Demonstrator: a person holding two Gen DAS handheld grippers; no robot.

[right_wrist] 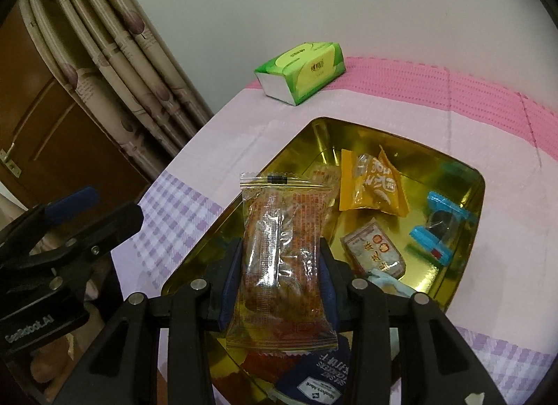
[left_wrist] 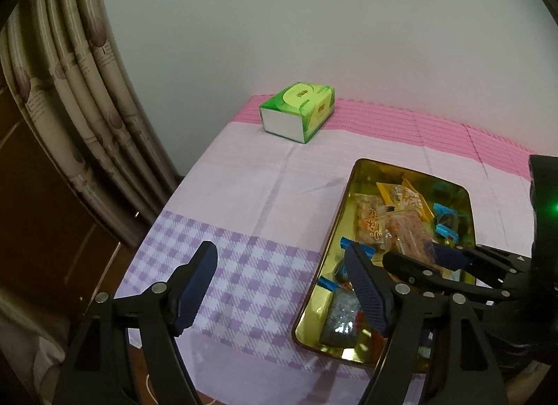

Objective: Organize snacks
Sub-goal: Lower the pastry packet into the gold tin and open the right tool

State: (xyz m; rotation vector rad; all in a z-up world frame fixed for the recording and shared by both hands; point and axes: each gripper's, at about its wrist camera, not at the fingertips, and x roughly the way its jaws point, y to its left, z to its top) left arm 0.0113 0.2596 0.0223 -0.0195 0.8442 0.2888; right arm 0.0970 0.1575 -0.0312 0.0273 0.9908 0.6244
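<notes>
The right gripper (right_wrist: 279,286) is clamped on a clear snack packet (right_wrist: 280,265) with reddish-orange contents, its 2 blue pads pressing the packet's long sides while the packet stands up over the near end of a gold metal tray (right_wrist: 476,195). From the left wrist view the same right gripper (left_wrist: 441,253) reaches in from the right over the tray (left_wrist: 326,258), and the packet (left_wrist: 401,230) it grips sits above the other snacks. The left gripper (left_wrist: 282,290) has its fingers spread wide apart with nothing between them, 1 finger over the purple checked tablecloth (left_wrist: 244,265) and the other over the tray's near left edge. Lying in the tray are a yellow packet (right_wrist: 373,185), a small pale packet with red print (right_wrist: 375,251), and a blue-ended wrapped snack (right_wrist: 441,227); a dark blue packet (right_wrist: 314,380) with white print shows at the tray's near end below the gripped one. A green tissue box (left_wrist: 298,110) stands on the far pink part of the cloth, well apart from the tray. Curtains (left_wrist: 69,91) hang to the left of the table.
</notes>
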